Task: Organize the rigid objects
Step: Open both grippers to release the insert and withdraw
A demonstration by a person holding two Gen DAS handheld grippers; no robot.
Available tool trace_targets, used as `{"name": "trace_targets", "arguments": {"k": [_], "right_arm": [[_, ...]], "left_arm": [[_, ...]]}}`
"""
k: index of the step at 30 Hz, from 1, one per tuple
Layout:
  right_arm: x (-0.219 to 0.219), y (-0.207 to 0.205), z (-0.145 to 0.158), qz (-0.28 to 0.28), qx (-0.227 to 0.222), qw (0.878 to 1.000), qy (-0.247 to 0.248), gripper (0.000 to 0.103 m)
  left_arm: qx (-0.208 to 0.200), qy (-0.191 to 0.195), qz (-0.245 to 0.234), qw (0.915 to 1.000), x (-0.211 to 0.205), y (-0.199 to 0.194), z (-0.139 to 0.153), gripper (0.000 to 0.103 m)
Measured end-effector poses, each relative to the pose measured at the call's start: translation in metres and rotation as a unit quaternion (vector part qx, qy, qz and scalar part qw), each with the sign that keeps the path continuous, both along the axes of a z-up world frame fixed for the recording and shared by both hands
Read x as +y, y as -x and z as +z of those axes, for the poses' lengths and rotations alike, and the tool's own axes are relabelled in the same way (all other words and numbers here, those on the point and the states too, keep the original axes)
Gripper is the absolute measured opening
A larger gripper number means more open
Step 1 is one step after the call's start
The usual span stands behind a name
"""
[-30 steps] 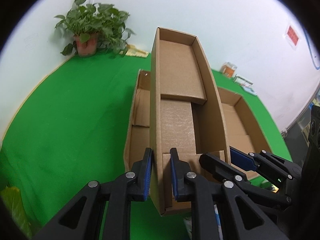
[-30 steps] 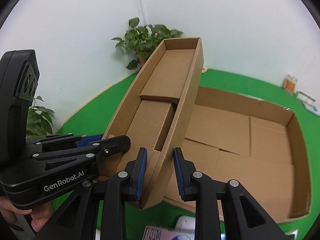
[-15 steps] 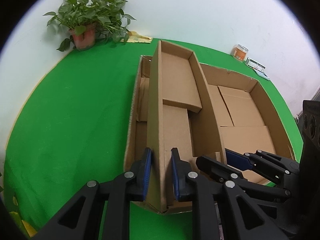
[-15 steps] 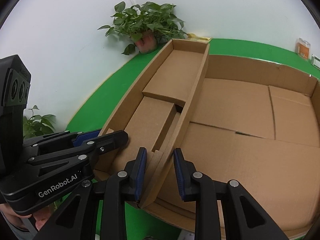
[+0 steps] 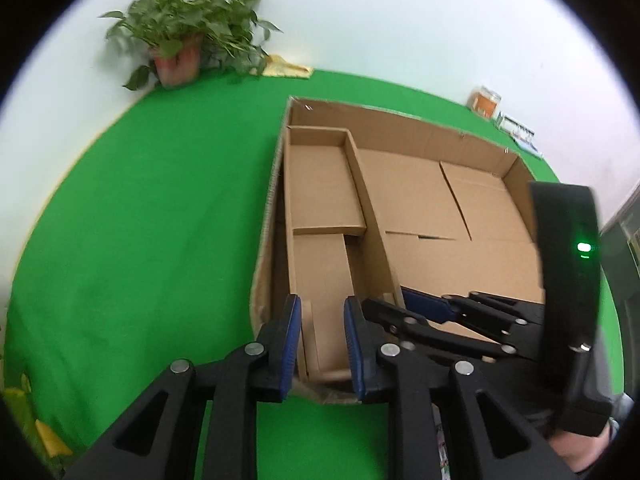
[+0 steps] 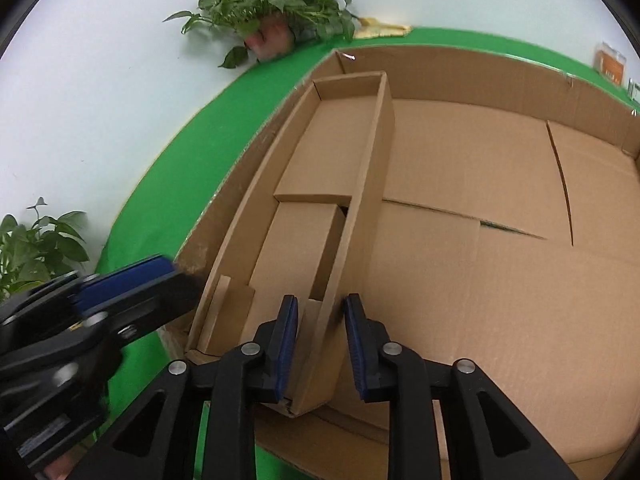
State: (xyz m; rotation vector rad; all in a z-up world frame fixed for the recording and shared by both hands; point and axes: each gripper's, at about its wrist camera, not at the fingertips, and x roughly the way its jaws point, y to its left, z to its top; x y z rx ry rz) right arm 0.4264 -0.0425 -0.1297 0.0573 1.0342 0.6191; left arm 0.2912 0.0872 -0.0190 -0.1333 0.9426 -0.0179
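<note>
A long narrow open cardboard box (image 5: 320, 208) (image 6: 320, 208) lies inside a large shallow cardboard box (image 5: 460, 216) (image 6: 500, 220), along its left wall. My left gripper (image 5: 322, 340) straddles the narrow box's near left wall; its fingers stand apart with a gap to the cardboard. My right gripper (image 6: 320, 340) straddles the narrow box's near right wall, with its fingers also spread apart. Each gripper shows in the other's view, the right gripper (image 5: 460, 312) and the left gripper (image 6: 120, 284).
The boxes sit on a green table (image 5: 140, 240). A potted plant (image 5: 180, 48) stands at the back left by the white wall, and an orange jar (image 5: 486, 102) at the back right. A second plant (image 6: 32, 248) is at the left.
The narrow box has come down from a raised, tilted hold to lie flat inside the large box. Both grippers have opened off its walls.
</note>
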Motion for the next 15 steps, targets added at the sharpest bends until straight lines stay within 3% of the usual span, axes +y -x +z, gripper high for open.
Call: {"name": "trace_targets", "arguments": {"k": [2, 3, 5, 7, 9, 13, 15], "right_arm": [[-0.003, 0.0, -0.001, -0.001, 0.019, 0.999, -0.038, 0.045], [-0.006, 0.004, -0.003, 0.002, 0.026, 0.998, -0.053, 0.049], [-0.015, 0.01, 0.003, 0.009, 0.023, 0.997, -0.074, 0.05], [-0.024, 0.015, 0.008, -0.006, 0.014, 0.998, -0.056, 0.049], [-0.034, 0.014, 0.003, -0.021, 0.04, 0.998, -0.036, 0.036], [-0.029, 0.014, -0.004, 0.002, 0.059, 0.996, -0.064, 0.01], [-0.019, 0.009, -0.004, 0.0, 0.059, 0.996, -0.066, 0.01]], "left_arm": [[-0.011, -0.012, 0.016, 0.9997, 0.005, 0.008, 0.003, 0.021], [-0.012, -0.019, 0.02, 0.9995, 0.008, 0.01, 0.002, 0.021], [0.0, -0.017, 0.024, 0.9996, 0.014, 0.01, -0.003, 0.021], [0.005, -0.014, 0.013, 0.9998, 0.016, 0.009, -0.008, 0.021], [0.024, -0.022, 0.002, 0.9995, 0.011, 0.004, -0.019, 0.022], [0.014, -0.016, -0.011, 0.9997, 0.008, 0.002, -0.017, 0.024], [0.021, -0.008, -0.017, 0.9996, 0.007, 0.001, -0.018, 0.024]]}}
